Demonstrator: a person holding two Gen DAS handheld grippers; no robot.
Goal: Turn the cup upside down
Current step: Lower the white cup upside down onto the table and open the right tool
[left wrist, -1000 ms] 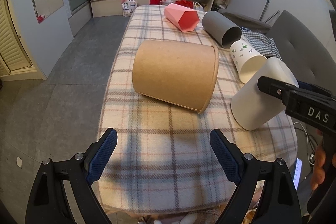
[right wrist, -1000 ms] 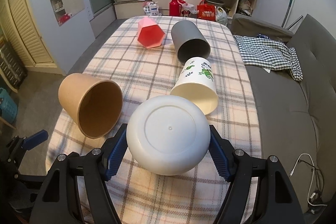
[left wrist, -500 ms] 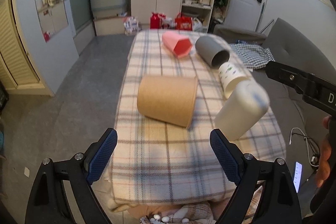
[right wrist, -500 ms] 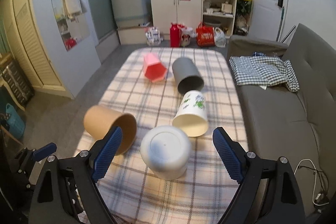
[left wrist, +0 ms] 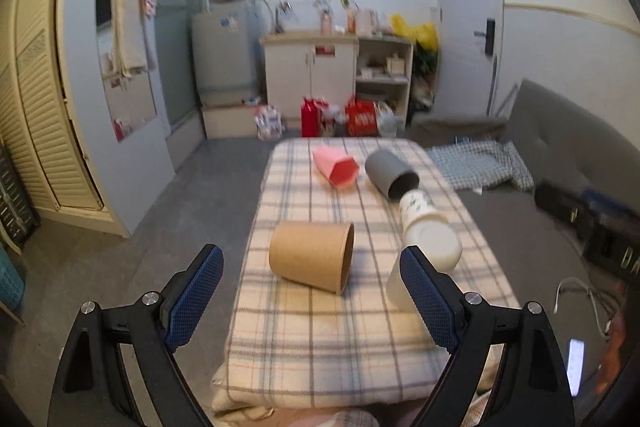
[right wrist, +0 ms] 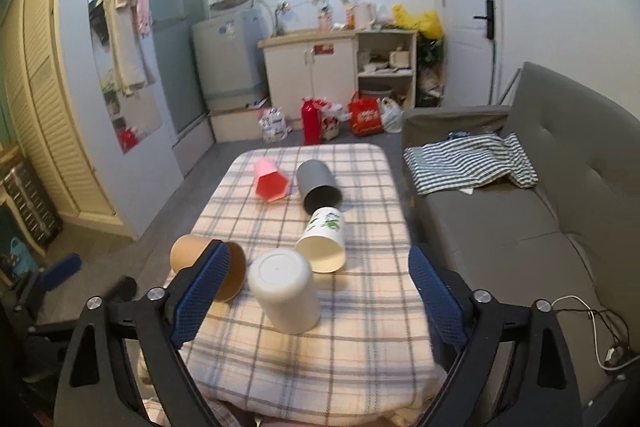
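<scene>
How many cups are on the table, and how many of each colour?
White, plain: 1
White with green pictures: 1
Brown: 1
Grey: 1
Pink: 1
Total: 5 cups

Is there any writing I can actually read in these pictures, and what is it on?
"DA", cut off at the frame edge: on the black right gripper body, left wrist view.
Red label on the white cabinet: too blurred to read.
Print on the red bag: unreadable.
</scene>
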